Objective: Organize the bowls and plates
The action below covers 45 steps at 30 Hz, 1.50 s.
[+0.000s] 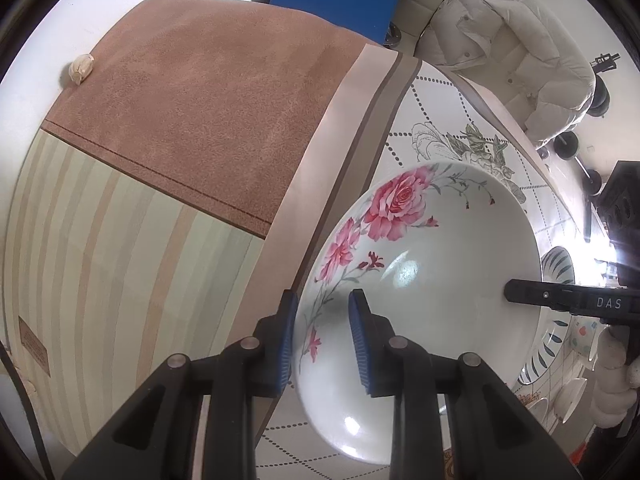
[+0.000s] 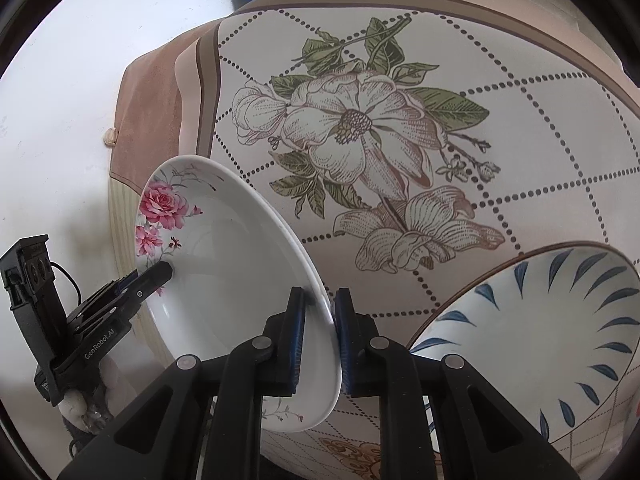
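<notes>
Right wrist view alone: blue-leaf bowl (image 2: pixel 532 344) beside rose plate (image 2: pixel 240 264), both grippers' fingers (image 2: pixel 298 336) clamped on its rim.

Floral tablecloth (image 2: pixel 400 140), white floor (image 1: pixel 120 8), pale jacket (image 1: pixel 500 48) behind.

Left wrist view: steeply down, close over bowl (image 1: pixel 420 264), table edge toward 10 o'clock. Right wrist view: slanting down, close at same bowl (image 2: pixel 240 280) rim, tablecloth (image 2: pixel 520 140) toward 12 o'clock. Shared: bowl, tablecloth, each opposite gripper.
</notes>
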{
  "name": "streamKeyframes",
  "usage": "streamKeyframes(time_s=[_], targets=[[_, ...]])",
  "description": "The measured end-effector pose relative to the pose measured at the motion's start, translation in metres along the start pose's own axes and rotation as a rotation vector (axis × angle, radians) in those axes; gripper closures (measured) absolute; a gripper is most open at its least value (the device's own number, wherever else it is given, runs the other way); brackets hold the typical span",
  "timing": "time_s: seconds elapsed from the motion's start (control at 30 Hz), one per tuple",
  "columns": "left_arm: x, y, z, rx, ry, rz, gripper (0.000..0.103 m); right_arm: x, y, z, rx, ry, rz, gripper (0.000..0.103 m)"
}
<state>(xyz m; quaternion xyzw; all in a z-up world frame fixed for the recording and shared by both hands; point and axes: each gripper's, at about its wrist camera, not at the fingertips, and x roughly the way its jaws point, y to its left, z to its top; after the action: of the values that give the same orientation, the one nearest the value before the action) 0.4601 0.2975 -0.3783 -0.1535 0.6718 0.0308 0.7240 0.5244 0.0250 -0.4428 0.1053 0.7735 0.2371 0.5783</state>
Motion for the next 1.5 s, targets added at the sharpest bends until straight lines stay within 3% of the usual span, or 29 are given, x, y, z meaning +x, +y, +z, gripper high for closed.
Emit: streamKeyframes(time_s=[0.3, 0.73, 1.5], targets=[[-0.018, -0.02, -0.026, 0.056, -0.007, -0.001, 0.08, -0.014, -0.015, -0.046, 0.024, -0.023, 0.033, 0.086], [-0.038, -0.092, -0.069, 0.19, -0.009, -0.012, 0.08, -0.066, -0.068, -0.129, 0.097, -0.103, 0.046, 0.086], [-0.015, -0.245, -0.177, 0.434, 0.072, -0.028, 0.08, -0.11, -0.216, -0.299, 0.319, -0.179, 0.071, 0.086]])
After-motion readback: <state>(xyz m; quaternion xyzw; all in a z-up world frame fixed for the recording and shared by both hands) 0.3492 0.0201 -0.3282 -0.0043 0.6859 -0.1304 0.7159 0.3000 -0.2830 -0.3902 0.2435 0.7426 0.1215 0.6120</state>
